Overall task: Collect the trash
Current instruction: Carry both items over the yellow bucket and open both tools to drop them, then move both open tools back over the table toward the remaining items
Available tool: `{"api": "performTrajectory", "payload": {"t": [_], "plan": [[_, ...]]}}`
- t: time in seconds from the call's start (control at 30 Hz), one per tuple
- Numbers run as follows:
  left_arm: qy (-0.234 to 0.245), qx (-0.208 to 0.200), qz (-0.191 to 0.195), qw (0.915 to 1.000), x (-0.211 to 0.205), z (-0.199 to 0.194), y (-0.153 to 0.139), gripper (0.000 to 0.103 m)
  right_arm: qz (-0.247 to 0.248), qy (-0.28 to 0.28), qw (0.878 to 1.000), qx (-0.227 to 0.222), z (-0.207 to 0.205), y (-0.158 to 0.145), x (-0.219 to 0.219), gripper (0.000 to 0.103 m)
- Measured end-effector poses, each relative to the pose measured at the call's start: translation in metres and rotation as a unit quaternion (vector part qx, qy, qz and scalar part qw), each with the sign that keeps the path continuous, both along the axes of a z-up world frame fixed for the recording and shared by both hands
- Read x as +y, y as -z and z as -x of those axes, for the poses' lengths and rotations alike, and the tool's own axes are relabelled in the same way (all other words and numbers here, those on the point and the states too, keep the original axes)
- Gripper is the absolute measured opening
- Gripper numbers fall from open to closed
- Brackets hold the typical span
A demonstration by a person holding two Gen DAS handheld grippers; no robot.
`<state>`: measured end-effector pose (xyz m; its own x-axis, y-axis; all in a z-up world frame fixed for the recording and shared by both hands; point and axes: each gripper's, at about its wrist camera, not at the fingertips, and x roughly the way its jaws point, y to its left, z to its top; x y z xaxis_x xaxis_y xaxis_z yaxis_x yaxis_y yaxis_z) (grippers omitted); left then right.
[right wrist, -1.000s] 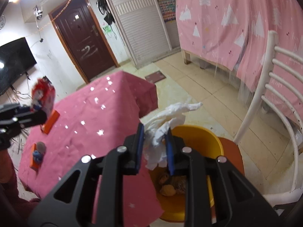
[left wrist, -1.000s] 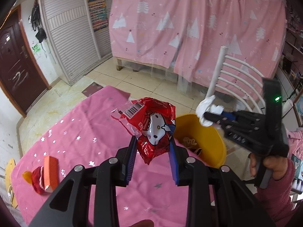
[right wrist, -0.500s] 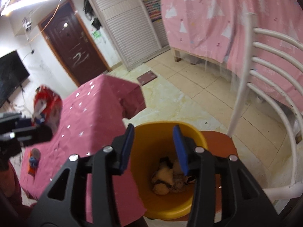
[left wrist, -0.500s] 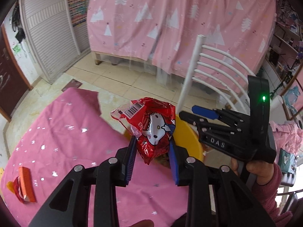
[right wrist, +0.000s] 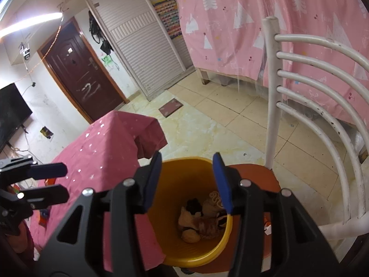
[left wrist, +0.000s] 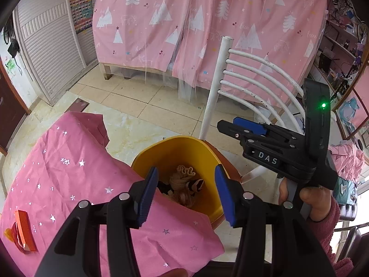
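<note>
pink curtains (left wrist: 207, 23) with white tree prints hang along the back of a tiled room, with a dark door (right wrist: 78, 73) and a slatted white cupboard (right wrist: 143, 46) off to one side. a table under a pink starred cloth (left wrist: 69, 184) fills the lower left, and just past its edge a yellow bin (left wrist: 184, 147) stands on the orange seat of a white chair (right wrist: 311, 106). the left tongs (left wrist: 186, 194) hang over the bin's mouth with their blue pads parted and nothing between them; their jaws have just been opening. the right tongs (right wrist: 186, 182) also sit above the bin, released and empty, their jaws having just been opening too. in the left view the right tongs (left wrist: 244, 129) show from the side, gripped by a hand (left wrist: 309, 198) in a pink fuzzy sleeve (left wrist: 332, 237). in the right view the left tongs (right wrist: 46, 182) reach in from the left edge over the cloth. trash (right wrist: 203, 219) lies heaped at the bottom of the bin: tan and dark crumpled bits, though which piece is which is hard to make out. an orange box (left wrist: 24, 228) rests on the cloth at the far left, well apart from the bin, with some red wrapper (left wrist: 15, 233) just beside it.
</note>
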<state>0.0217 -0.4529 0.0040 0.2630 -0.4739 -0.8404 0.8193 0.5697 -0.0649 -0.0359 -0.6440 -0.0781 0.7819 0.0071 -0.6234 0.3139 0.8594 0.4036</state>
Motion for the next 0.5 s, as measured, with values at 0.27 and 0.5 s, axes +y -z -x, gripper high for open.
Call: {"api": "performTrajectory", "payload": {"t": [0.27,0.5], "plan": [[-0.026,-0.005,0.012,0.9996,0.03,-0.012,-0.008,0.044,0.016,-0.029,0.999,0.006,-0.015,-0.009,0.027,0.045],[-0.068,-0.018,0.015,0.9974,0.081,-0.038,-0.017,0.044,0.035,-0.064,0.997,0.008,-0.036,-0.023,0.062,0.053]]}}
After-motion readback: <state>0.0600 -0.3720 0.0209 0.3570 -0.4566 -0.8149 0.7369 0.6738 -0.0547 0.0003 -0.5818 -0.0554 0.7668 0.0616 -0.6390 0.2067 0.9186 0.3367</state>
